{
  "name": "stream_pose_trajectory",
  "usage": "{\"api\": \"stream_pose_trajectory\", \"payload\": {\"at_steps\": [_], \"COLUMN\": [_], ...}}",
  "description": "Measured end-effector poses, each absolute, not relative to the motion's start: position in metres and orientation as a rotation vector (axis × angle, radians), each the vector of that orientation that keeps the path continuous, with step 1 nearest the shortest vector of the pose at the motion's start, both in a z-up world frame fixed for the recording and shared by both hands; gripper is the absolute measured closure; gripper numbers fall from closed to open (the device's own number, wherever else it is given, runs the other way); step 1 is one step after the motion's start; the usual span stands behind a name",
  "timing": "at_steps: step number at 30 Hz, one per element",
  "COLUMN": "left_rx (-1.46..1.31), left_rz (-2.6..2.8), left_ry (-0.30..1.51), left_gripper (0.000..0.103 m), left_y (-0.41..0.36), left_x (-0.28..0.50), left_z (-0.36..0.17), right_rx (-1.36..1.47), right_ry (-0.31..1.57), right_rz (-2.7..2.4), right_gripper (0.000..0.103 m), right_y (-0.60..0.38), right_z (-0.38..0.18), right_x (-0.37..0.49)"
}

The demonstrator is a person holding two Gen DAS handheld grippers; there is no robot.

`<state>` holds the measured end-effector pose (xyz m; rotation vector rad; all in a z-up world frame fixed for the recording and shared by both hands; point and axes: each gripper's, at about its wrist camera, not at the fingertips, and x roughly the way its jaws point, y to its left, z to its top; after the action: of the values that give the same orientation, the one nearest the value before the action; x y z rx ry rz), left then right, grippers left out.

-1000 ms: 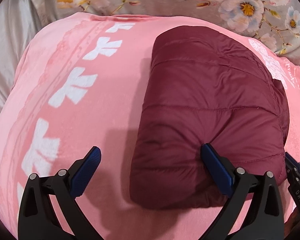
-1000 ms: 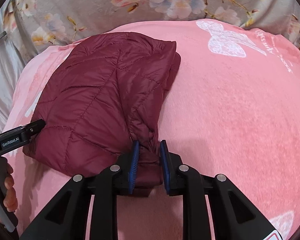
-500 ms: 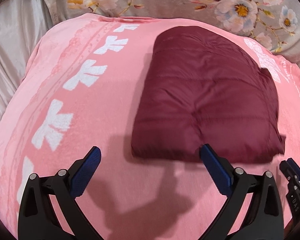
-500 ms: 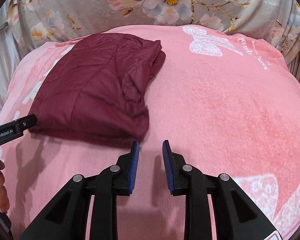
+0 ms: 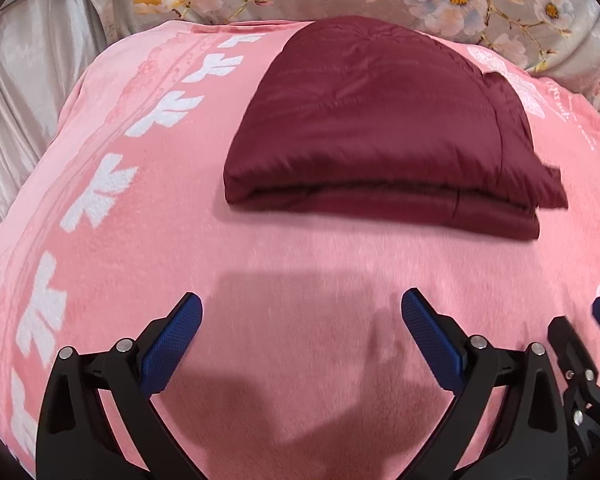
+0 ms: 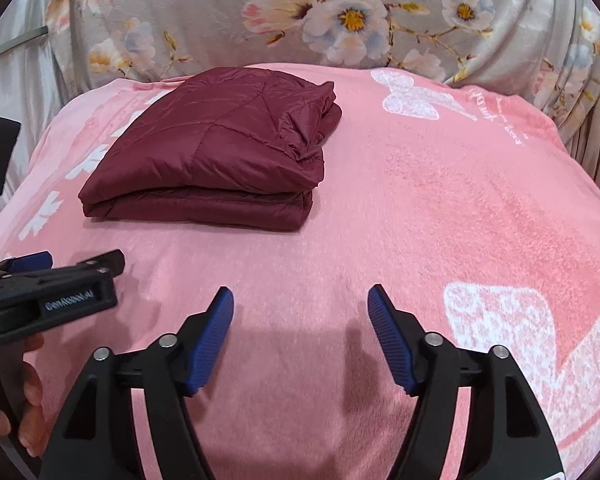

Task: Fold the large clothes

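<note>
Right wrist view: pink blanket [image 6: 440, 208] bears the folded maroon jacket [image 6: 212, 152] at 11 o'clock; its puffy layers may spring apart unpressed. Right gripper [image 6: 300, 336] and left gripper [image 5: 302, 338] gape wide, empty

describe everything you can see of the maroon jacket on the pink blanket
The maroon jacket is quilted, with stitched panels and a slightly shiny, puffy shell. It is folded into a compact, roughly rectangular bundle of stacked layers, whose edges show along the near side; a loose fold bunches at its far right corner. It lies flat on the pink blanket, toward the far left. Nothing else touches it: both the left hand-held gripper and right hand-held gripper are open and clear of it.
</note>
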<state>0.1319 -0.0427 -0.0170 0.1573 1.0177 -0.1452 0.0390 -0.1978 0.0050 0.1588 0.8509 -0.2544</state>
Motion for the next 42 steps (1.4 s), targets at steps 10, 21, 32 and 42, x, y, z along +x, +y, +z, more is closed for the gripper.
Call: {"api": "stream_pose_trajectory", "payload": {"at_steps": [10,21,32,42], "left_rx": [0.199,0.228,0.208,0.205], "left_rz": [-0.085,-0.062,-0.07,-0.099], "left_ry": [0.885,0.852,0.82,0.767], "left_gripper": [0.005,0.005,0.005,0.005], "left_y": [-0.048,-0.05,-0.048,-0.052], "left_x": [0.104,0.101,0.098,0.088], "left_z": [-0.018,-0.014,-0.01,-0.004], "right_rx": [0.153,0.149,0.11,0.083], "right_ry": [0.821,0.793,0.782,0.757], "right_rz": [-0.263,-0.28,-0.282,-0.284], "right_gripper": [0.017,0.017,0.017,0.017], "right_y": [-0.191,-0.19,-0.187,-0.181], "right_z": [0.008,0.011,0.012,0.016], "right_x": [0.028,0.022,0.022,0.019]}}
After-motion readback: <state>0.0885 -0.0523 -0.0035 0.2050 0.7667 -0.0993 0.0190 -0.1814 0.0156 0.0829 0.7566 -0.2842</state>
